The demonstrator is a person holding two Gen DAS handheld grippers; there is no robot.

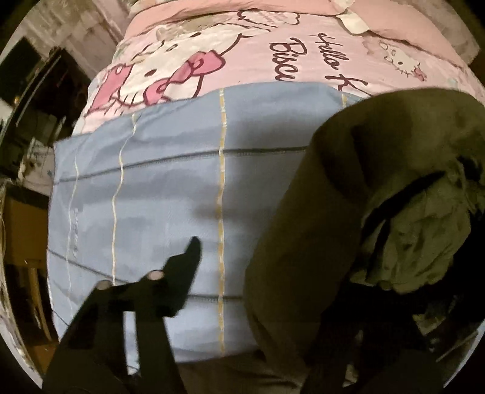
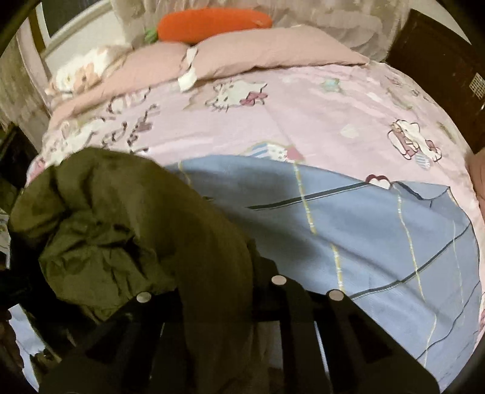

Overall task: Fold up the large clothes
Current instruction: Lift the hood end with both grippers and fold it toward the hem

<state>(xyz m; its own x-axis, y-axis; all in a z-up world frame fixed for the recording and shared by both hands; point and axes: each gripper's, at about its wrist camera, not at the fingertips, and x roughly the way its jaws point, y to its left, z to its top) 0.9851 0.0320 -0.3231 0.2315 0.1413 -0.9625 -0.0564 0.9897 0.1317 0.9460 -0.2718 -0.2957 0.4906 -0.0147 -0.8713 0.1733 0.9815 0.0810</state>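
An olive-green garment [image 1: 348, 212] hangs bunched above a light blue checked sheet [image 1: 169, 194] on the bed. In the left wrist view only my left finger [image 1: 185, 272] shows clearly; the right side is buried in the green cloth, so the left gripper [image 1: 272, 272] appears shut on it. In the right wrist view the garment [image 2: 121, 227] drapes down between my right gripper's fingers [image 2: 279, 282]. The right gripper [image 2: 212, 285] is shut on a fold of the garment. The blue sheet [image 2: 363, 236] lies below and to the right.
A pink Hello Kitty duvet [image 2: 303, 121] covers the bed. Pink pillows [image 2: 257, 51] and an orange carrot cushion [image 2: 212, 22] lie at the head. Dark wooden furniture [image 2: 439, 66] stands at the far right. Dark clutter [image 1: 33, 121] sits left of the bed.
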